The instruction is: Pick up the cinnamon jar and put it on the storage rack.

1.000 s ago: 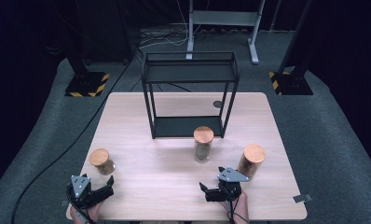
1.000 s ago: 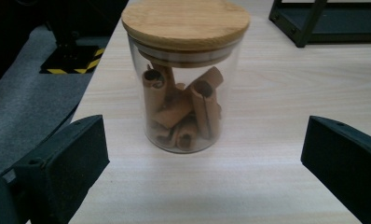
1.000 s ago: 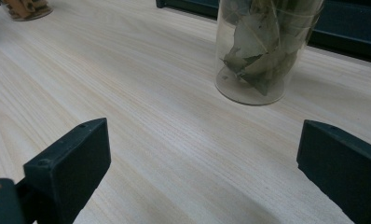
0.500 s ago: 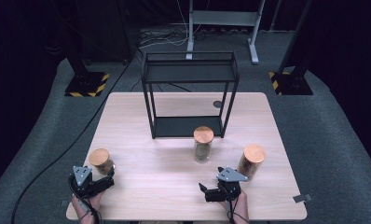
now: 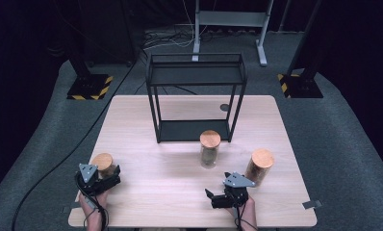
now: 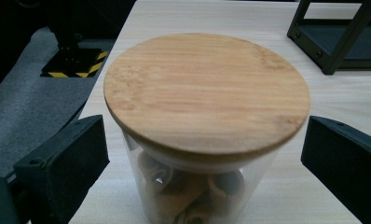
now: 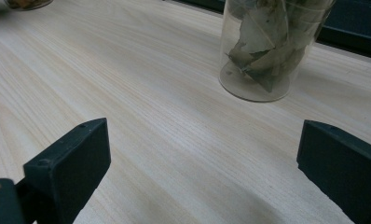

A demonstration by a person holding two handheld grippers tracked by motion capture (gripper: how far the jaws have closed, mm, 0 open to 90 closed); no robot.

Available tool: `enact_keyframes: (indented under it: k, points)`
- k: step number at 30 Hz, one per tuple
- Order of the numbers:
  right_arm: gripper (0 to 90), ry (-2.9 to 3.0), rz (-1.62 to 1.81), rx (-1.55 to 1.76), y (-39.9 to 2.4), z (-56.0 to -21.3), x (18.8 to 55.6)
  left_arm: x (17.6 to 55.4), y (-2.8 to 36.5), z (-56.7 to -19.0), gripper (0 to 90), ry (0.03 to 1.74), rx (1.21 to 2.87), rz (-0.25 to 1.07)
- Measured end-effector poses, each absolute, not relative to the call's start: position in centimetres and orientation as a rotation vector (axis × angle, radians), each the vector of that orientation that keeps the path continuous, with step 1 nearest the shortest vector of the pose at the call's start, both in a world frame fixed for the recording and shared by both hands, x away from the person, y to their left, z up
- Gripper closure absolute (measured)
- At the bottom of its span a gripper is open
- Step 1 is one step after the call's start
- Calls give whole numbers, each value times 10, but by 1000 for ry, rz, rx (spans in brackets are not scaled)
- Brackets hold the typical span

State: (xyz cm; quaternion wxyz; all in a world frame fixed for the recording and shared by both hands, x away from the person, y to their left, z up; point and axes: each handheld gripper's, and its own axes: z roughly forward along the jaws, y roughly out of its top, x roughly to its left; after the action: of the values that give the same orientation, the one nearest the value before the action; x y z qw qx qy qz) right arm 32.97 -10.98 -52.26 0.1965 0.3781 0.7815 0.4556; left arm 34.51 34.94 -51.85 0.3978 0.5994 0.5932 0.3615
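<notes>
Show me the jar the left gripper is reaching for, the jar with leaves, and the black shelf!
Jar by the left gripper [image 6: 207,91]: left gripper view, on its wooden lid.
Jar with leaves [image 7: 267,46]: right gripper view, on its glass wall.
Black shelf [image 5: 195,76]: high view, on its top tray.

A pale wooden counter [image 5: 180,197] stands on grey carpet; a black two-tier wire shelf [image 5: 195,96] stands on its far half. Three glass jars with wooden lids stand nearer: the left jar [image 5: 103,163] at the near left, the middle jar [image 5: 210,148] just before the shelf, the right jar [image 5: 260,166] at the near right. The left hand-held gripper [image 5: 108,181] sits right at the left jar; the right hand-held gripper [image 5: 214,198] lies near the right jar, apart from it, jaws pointing left.
</notes>
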Motion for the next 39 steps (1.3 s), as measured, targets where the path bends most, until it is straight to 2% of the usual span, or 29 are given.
enact_keyframes:
  k: [25, 29, 30, 35, 39]
  points:
    - [19, 2204, 1249, 1053, -108, -523, 330, 355, 349, -518, 9, 1482, 1529, 940]
    - [19, 2204, 1249, 1054, -108, -523, 330, 357, 347, -518, 57, 1488, 1533, 944]
    - [19, 2204, 1249, 1055, -108, -523, 330, 357, 347, -518, 93, 1490, 1535, 943]
    - [21, 2201, 1251, 1057, -108, -523, 330, 357, 347, -518, 129, 1498, 1531, 949]
    - [24, 2199, 1251, 1059, -108, -523, 330, 355, 347, -519, 192, 1495, 1527, 953]
